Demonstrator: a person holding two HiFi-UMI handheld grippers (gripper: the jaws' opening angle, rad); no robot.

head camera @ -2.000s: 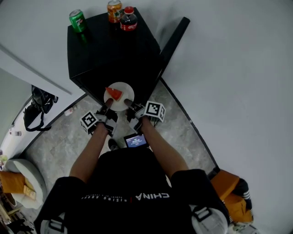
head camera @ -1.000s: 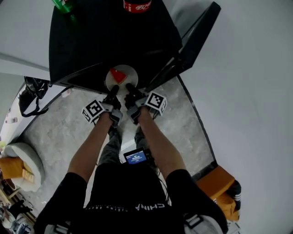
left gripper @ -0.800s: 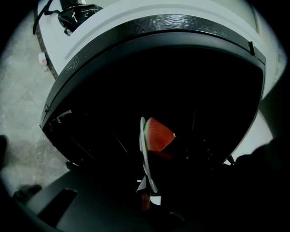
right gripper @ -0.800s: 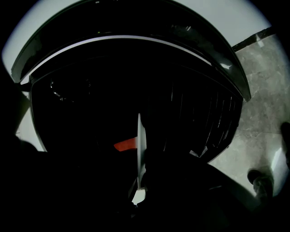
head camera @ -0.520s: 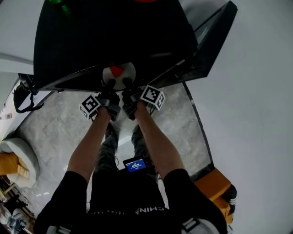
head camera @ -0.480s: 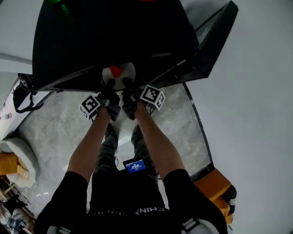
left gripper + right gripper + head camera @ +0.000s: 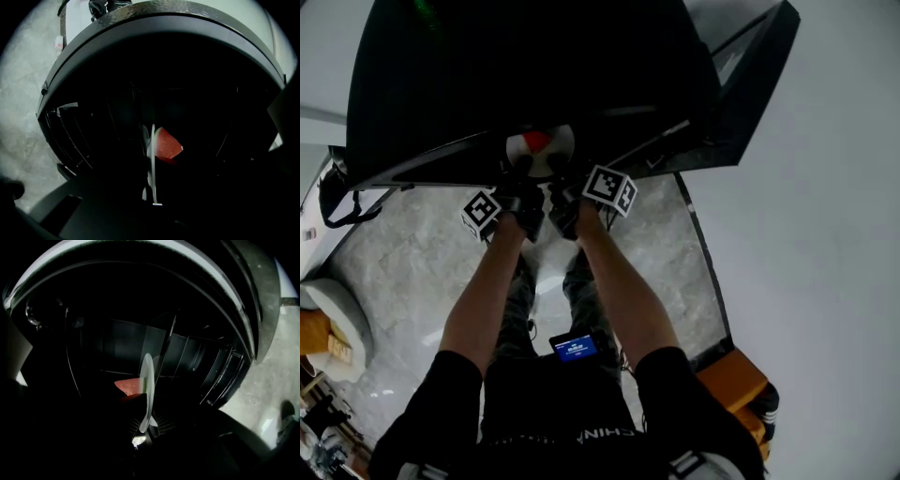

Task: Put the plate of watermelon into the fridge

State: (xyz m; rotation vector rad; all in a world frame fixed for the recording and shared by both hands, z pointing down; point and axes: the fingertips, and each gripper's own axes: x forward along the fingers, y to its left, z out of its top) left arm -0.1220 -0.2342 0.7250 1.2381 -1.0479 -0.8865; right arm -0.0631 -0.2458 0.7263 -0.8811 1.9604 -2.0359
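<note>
A white plate (image 7: pixel 540 152) carries a red wedge of watermelon (image 7: pixel 535 141) and sits at the dark mouth of the black fridge (image 7: pixel 534 66), partly under its top edge. My left gripper (image 7: pixel 519 174) holds the plate's near left rim, its jaws closing on it. My right gripper (image 7: pixel 555 174) is shut on the near right rim. In the left gripper view the plate (image 7: pixel 152 161) shows edge-on, with the watermelon (image 7: pixel 166 145) to its right. In the right gripper view the plate (image 7: pixel 148 380) also stands edge-on, the watermelon (image 7: pixel 127 385) to its left. Both grippers' jaws are lost in darkness.
The fridge door (image 7: pixel 741 84) stands swung out at the right. Wire shelves (image 7: pixel 70 136) line the dark inside, and door racks (image 7: pixel 220 376) show at the right. Below is a marble floor (image 7: pixel 412 262), with a black bag (image 7: pixel 333 192) at the left and an orange box (image 7: pixel 741 375) behind me.
Both grippers and the plate have moved forward into the fridge's opening, and the plate is now partly under its top edge. The cans and bottle on top have slid out of view.
</note>
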